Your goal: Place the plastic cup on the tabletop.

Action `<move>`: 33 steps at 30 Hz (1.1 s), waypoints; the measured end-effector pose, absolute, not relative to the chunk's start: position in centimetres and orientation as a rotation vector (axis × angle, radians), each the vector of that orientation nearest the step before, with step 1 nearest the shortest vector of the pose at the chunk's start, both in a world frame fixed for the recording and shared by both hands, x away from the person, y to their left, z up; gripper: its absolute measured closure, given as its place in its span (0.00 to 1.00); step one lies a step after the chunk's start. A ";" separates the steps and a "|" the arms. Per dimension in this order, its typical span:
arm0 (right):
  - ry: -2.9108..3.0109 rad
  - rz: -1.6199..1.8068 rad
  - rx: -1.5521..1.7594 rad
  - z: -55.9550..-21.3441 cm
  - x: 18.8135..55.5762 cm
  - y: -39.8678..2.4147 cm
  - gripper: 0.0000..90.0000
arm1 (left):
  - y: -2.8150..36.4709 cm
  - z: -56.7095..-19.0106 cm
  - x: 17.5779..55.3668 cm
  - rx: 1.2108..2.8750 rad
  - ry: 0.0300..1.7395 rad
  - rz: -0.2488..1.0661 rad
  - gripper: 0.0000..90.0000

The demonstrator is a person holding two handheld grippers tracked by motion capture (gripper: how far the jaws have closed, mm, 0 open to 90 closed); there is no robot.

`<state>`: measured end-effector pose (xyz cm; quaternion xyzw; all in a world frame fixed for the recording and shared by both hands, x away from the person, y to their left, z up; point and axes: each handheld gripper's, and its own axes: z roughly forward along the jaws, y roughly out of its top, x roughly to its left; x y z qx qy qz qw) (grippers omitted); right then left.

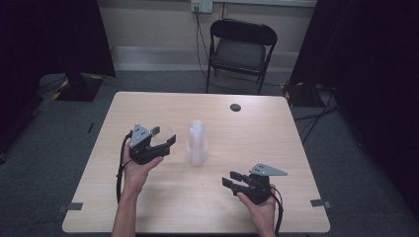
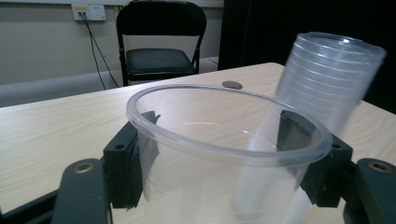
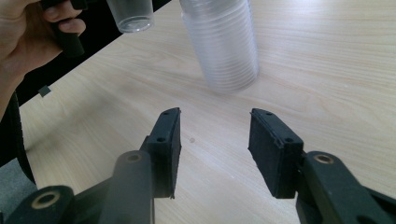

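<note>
We list one clear plastic cup (image 2: 224,154), wide-rimmed, clamped in the left gripper (image 1: 159,138). One cup stack (image 1: 196,142); the right gripper (image 1: 231,178) is unclenched

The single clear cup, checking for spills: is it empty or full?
Empty: the clear cup in the left gripper shows nothing inside.

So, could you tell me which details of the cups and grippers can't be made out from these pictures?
- Stack of cups: the cup count is unreadable. It is too small in the high view, its rims blur in the left gripper view, and the right gripper view's top edge cuts it off.
- Single cup held by the left gripper: its base is below the bottom edge of the left gripper view.
- Right gripper: in the high view its jaw gap is too small to judge.
</note>
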<state>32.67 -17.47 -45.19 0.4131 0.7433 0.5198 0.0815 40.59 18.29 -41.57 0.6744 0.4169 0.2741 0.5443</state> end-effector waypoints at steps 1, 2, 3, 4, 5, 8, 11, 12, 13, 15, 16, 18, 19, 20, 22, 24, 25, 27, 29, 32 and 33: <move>2.222 1.554 1.236 -45.2 32.7 -17.5 0.60 | 18.3 -41.6 40.9 1.588 0.981 0.659 0.33; 2.221 1.553 1.237 -45.2 32.7 -17.5 0.60 | 18.4 -41.8 41.2 1.567 0.983 0.654 0.33; 2.220 1.557 1.237 -45.3 32.7 -17.5 0.60 | 18.5 -41.9 41.5 1.569 0.989 0.654 0.32; 2.222 1.557 1.237 -45.3 32.7 -17.5 0.60 | 18.6 -42.0 41.9 1.585 1.004 0.655 0.32; 2.222 1.558 1.238 -45.3 32.8 -17.5 0.60 | 18.6 -42.1 42.3 1.592 1.015 0.658 0.32; 2.224 1.561 1.236 -45.3 32.8 -17.5 0.60 | 19.0 -42.3 43.3 1.604 1.036 0.651 0.32; 2.224 1.561 1.235 -45.3 32.9 -17.6 0.59 | 19.1 -42.7 43.9 1.586 1.027 0.652 0.32; 2.222 1.563 1.238 -45.3 32.9 -17.6 0.59 | 19.1 -42.9 44.1 1.585 1.033 0.654 0.31; 2.222 1.563 1.239 -45.3 32.9 -17.6 0.59 | 19.1 -43.2 44.4 1.590 1.037 0.661 0.31; 2.221 1.564 1.240 -45.4 32.9 -17.5 0.59 | 19.2 -43.7 44.9 1.596 1.057 0.649 0.31; 2.218 1.567 1.243 -45.4 32.9 -17.5 0.58 | 19.3 -43.9 45.1 1.597 1.068 0.646 0.31; 2.223 1.570 1.245 -45.5 32.9 -17.5 0.58 | 19.3 -44.4 45.5 1.598 1.078 0.628 0.31; 2.221 1.568 1.246 -45.6 32.9 -17.5 0.58 | 19.3 -44.6 45.6 1.605 1.081 0.624 0.31; 2.224 1.565 1.247 -45.6 32.9 -17.4 0.58 | 19.3 -44.9 45.8 1.609 1.086 0.623 0.31; 2.229 1.564 1.245 -45.7 33.0 -17.4 0.58 | 19.2 -45.3 46.1 1.609 1.099 0.610 0.31; 2.232 1.564 1.242 -45.7 33.0 -17.4 0.58 | 19.2 -45.6 46.4 1.614 1.107 0.605 0.30; 2.234 1.564 1.241 -45.7 33.0 -17.3 0.58 | 19.2 -45.8 46.5 1.624 1.108 0.606 0.30; 2.235 1.563 1.239 -45.6 33.0 -17.3 0.58 | 19.2 -46.1 46.7 1.632 1.111 0.597 0.30; 2.235 1.567 1.240 -45.6 33.1 -17.3 0.58 | 19.2 -46.3 46.8 1.638 1.124 0.597 0.30; 2.240 1.565 1.239 -45.6 33.1 -17.2 0.57 | 19.3 -46.4 46.9 1.637 1.123 0.592 0.29; 2.243 1.563 1.236 -45.6 33.1 -17.2 0.57 | 19.3 -46.4 46.9 1.637 1.119 0.589 0.29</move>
